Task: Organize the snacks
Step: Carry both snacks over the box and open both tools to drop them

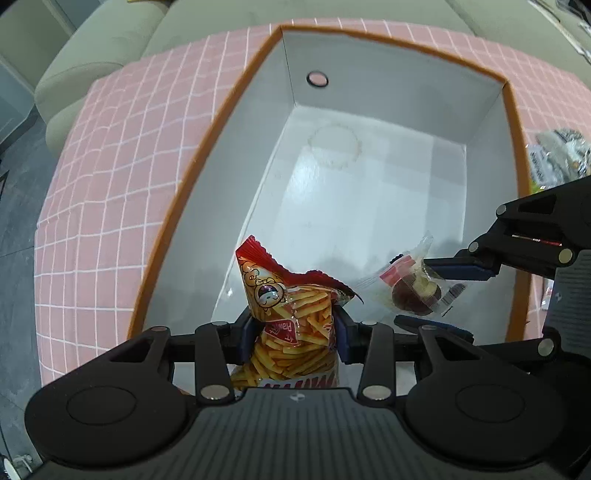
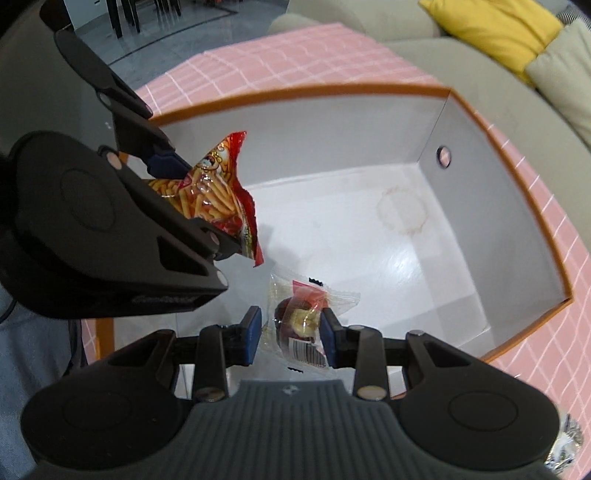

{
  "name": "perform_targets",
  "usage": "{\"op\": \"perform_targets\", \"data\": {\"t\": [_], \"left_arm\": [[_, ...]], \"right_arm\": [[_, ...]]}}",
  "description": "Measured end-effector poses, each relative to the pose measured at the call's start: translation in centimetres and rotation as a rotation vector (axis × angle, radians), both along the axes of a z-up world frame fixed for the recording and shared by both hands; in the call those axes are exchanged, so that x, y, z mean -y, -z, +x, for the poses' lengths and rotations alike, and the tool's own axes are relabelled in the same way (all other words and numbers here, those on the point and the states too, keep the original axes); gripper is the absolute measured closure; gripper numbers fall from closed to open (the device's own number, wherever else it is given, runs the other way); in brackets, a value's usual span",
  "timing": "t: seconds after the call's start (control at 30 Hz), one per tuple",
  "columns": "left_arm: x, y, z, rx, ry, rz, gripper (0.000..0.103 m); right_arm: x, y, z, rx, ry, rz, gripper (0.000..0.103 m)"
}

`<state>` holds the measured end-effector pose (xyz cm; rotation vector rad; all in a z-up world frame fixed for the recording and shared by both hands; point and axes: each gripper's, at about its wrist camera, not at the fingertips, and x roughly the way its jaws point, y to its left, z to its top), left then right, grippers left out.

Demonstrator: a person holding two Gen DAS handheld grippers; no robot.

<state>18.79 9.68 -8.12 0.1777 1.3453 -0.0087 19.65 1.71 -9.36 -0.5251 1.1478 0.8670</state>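
Snack storage takes place over an orange-rimmed box [image 1: 207,155] with white inner walls, standing on a pink grid-patterned tablecloth [image 1: 110,177]. The box occupies the centre of both wrist views; its floor is bare apart from a faint ring stain [image 1: 334,147] toward the far end, and a round hole [image 1: 317,78] pierces the far wall.

Left gripper [image 1: 295,332]: lower centre of the left wrist view. Its blue-padded fingers [image 1: 246,338] are closed on a red bag of fry-shaped sticks [image 1: 291,325], one pad on each side of the bag's middle. The bag points into the box, its crimped red end ahead of the fingertips, above the near left part of the floor. In the right wrist view the same bag [image 2: 214,195] appears at the left of the frame, clamped in the black linkage.

Right gripper [image 2: 291,338]: lower centre of the right wrist view. Its fingers grip a clear-wrapped candy [image 2: 299,317] with a dark round piece and a red label inside; the right pad presses the wrapper, and the left pad meets the wrapper's loose edge. The candy hangs above the near floor of the box, just to the right of the bag.

Beige sofa [image 2: 461,55] and yellow cushion [image 2: 495,26]: upper right of the right wrist view. More wrapped snacks [image 1: 554,155] lie on the tablecloth outside the box, at the right edge of the left wrist view.
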Motion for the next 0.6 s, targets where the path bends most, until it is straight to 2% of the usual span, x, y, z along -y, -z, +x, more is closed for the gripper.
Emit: {"op": "perform_targets", "data": {"t": [0.3, 0.37, 0.47, 0.5, 0.6], "left_arm": [[-0.4, 2.0, 0.8, -0.066, 0.0, 0.012, 0.055], [-0.5, 2.3, 0.9, -0.071, -0.002, 0.01, 0.05], [-0.5, 2.1, 0.8, -0.065, -0.002, 0.007, 0.048], [-0.5, 2.0, 0.8, -0.061, -0.004, 0.009, 0.047], [-0.6, 1.7, 0.7, -0.045, -0.017, 0.008, 0.039]], "right_arm": [[-0.8, 2.0, 1.1, -0.06, -0.013, -0.029, 0.071], [-0.9, 2.2, 1.6, -0.064, -0.014, -0.034, 0.07], [-1.0, 2.1, 1.7, -0.067, -0.016, -0.035, 0.066], [-1.0, 2.0, 1.8, -0.063, -0.018, -0.035, 0.062], [-1.1, 1.5, 1.8, -0.044, -0.019, -0.037, 0.055]]}}
